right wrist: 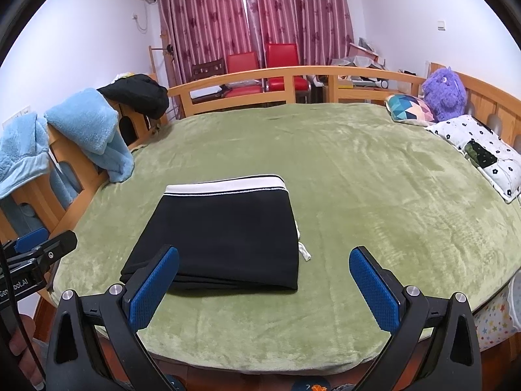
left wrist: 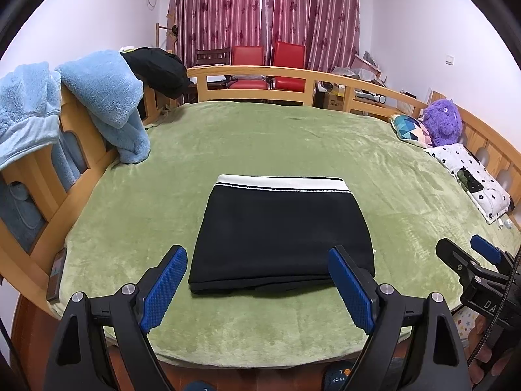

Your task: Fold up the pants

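The black pants (left wrist: 280,238) lie folded into a compact rectangle on the green bed blanket (left wrist: 374,163), waistband on the far side. Left tongs (left wrist: 257,285) and right tongs (right wrist: 263,288) hang spread, empty, near the pants' front edge. Folding appears complete.

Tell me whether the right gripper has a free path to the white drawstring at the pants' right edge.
Probably yes. The right gripper is open, and only bare green blanket lies between it and the drawstring poking from the folded pants.
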The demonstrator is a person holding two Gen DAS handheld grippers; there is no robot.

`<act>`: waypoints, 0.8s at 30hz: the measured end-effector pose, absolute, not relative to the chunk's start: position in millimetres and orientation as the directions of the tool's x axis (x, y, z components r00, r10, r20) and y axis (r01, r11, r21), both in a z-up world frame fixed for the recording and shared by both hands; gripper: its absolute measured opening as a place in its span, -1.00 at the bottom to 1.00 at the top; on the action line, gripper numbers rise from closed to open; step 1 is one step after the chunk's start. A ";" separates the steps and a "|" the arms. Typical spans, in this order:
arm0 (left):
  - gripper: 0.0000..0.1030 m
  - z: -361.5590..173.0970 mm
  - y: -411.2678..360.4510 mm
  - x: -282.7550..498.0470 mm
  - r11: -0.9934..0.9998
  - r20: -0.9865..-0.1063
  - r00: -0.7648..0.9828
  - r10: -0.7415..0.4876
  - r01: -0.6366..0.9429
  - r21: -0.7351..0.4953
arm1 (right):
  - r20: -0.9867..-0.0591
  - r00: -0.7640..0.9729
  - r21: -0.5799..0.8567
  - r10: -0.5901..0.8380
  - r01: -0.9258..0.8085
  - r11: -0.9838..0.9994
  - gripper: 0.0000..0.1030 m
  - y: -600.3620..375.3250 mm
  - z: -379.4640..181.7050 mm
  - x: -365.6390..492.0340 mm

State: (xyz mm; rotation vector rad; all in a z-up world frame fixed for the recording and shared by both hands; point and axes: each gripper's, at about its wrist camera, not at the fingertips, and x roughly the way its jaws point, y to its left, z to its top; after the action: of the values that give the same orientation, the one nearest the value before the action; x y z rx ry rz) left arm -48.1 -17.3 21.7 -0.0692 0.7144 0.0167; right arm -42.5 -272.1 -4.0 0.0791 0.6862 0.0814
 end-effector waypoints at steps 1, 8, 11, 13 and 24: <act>0.71 21.5 -17.0 -48.0 0.998 -0.655 0.756 -0.009 -0.039 -0.058 | -0.630 0.770 0.101 0.102 -0.049 0.994 0.99 -272.7 -4.3 -42.3; 0.71 21.3 -17.2 -49.2 0.997 -0.657 0.754 -0.009 -0.041 -0.060 | -0.631 0.770 0.103 0.097 -0.041 0.994 0.99 -275.0 -5.3 -41.9; 0.71 21.5 -17.7 -49.7 0.997 -0.657 0.754 -0.008 -0.043 -0.061 | -0.633 0.768 0.098 0.093 -0.040 0.994 0.99 -275.1 -5.9 -41.3; 0.71 21.5 -17.8 -49.9 0.997 -0.657 0.754 -0.008 -0.042 -0.061 | -0.633 0.769 0.094 0.091 -0.041 0.995 0.99 -275.2 -6.1 -41.3; 0.71 21.7 -19.4 -52.6 0.997 -0.654 0.756 -0.004 -0.048 -0.061 | -0.634 0.768 0.092 0.088 -0.038 0.995 0.99 -276.0 -6.4 -41.4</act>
State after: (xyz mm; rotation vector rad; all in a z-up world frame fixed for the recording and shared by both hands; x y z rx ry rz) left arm -52.6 -19.4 21.7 -0.0761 0.7127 0.0243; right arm -41.4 -276.0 -6.4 0.0759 0.6912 0.0681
